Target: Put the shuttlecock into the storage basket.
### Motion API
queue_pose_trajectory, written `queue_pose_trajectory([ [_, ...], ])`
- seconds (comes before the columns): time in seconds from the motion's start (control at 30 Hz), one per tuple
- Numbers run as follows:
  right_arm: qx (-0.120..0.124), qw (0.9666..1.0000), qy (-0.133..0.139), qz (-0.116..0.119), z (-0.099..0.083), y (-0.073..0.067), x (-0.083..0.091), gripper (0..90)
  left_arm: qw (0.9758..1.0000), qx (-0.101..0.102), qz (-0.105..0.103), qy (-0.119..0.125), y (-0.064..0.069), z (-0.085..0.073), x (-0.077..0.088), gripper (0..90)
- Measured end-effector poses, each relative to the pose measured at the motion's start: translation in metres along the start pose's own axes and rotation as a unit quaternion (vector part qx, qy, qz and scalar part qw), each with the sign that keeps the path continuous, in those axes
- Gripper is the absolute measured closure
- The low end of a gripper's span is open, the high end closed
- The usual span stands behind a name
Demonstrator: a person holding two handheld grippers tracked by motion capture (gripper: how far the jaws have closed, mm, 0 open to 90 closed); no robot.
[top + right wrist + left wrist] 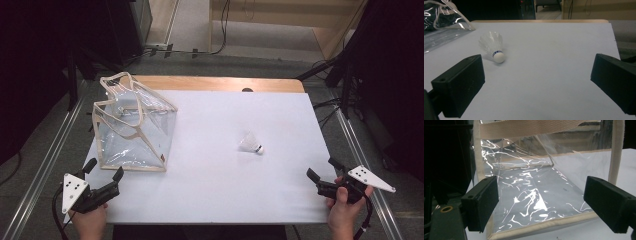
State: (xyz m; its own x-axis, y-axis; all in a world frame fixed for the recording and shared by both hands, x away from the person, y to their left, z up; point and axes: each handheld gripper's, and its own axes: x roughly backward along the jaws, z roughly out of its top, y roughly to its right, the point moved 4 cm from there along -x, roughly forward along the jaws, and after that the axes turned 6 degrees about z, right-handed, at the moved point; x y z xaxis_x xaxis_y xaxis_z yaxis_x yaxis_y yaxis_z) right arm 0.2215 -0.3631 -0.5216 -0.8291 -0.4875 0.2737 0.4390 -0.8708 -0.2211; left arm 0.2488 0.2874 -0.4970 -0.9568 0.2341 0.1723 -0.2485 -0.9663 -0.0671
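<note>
A clear plastic bag [132, 125] with beige webbing trim stands at the table's left, its mouth upward. A white shuttlecock [251, 144] lies on its side right of centre, cork tip toward the front right. My left gripper [104, 168] rests at the front left corner, open, jaws pointing at the bag's near bottom edge [541, 225]. My right gripper [324, 167] sits at the front right edge, open, with nothing between its jaws. In the right gripper view the shuttlecock [492, 46] lies ahead and to the left of the gripper [536, 82].
A white sheet [215, 190] covers the wooden table [225, 83]. Metal rails [45, 160] run along both sides of the table. Cables and dark equipment stand on the floor beyond the far edge.
</note>
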Motion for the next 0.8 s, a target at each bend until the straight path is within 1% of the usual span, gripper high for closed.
queue_pose_trajectory([
  [0.03, 0.0, 1.0, 0.0, 0.0, 0.0, 0.0, 0.0, 0.0, 1.0, -0.001, 0.0, 0.0, 0.0, 0.0, 0.0, 13.3],
  [0.07, 0.008, 1.0, -0.001, 0.0, 0.001, -0.001, 0.0, 0.0, 1.0, -0.002, 0.0, -0.001, 0.0, 0.0, 0.0, 13.3],
  [0.1, 0.008, 1.0, -0.001, 0.0, 0.001, -0.001, 0.0, 0.0, 1.0, -0.003, 0.0, -0.002, 0.0, 0.0, 0.0, 13.3],
  [0.13, 0.014, 0.9999, -0.004, 0.0, 0.002, -0.002, 0.0, 0.0, 1.0, -0.003, -0.001, -0.002, 0.001, 0.0, 0.0, 13.4],
  [0.2, 0.016, 0.9999, -0.006, 0.001, 0.003, -0.003, 0.0, 0.0, 1.0, -0.005, 0.0, -0.001, 0.001, 0.0, 0.0, 13.4],
  [0.3, 0.023, 0.9996, -0.015, 0.004, 0.003, -0.006, -0.002, 0.0, 1.0, -0.004, 0.0, -0.001, 0.001, 0.0, 0.0, 13.3],
  [0.4, 0.023, 0.9996, -0.018, 0.008, 0.005, -0.009, -0.004, 0.0, 1.0, -0.005, -0.001, 0.0, 0.001, 0.0, 0.0, 13.3],
  [0.57, 0.034, 0.999, -0.029, 0.012, 0.012, -0.015, -0.011, 0.0, 1.0, -0.007, -0.002, 0.0, 0.002, 0.0, 0.001, 13.3],
  [0.6, 0.032, 0.9988, -0.032, 0.019, 0.015, -0.018, -0.013, 0.0, 1.0, -0.006, -0.002, 0.0, 0.002, 0.0, 0.001, 13.4],
  [0.8, 0.036, 0.9983, -0.039, 0.026, 0.021, -0.021, -0.018, 0.0, 1.0, -0.009, 0.0, -0.001, 0.002, 0.0, 0.0, 13.4],
])
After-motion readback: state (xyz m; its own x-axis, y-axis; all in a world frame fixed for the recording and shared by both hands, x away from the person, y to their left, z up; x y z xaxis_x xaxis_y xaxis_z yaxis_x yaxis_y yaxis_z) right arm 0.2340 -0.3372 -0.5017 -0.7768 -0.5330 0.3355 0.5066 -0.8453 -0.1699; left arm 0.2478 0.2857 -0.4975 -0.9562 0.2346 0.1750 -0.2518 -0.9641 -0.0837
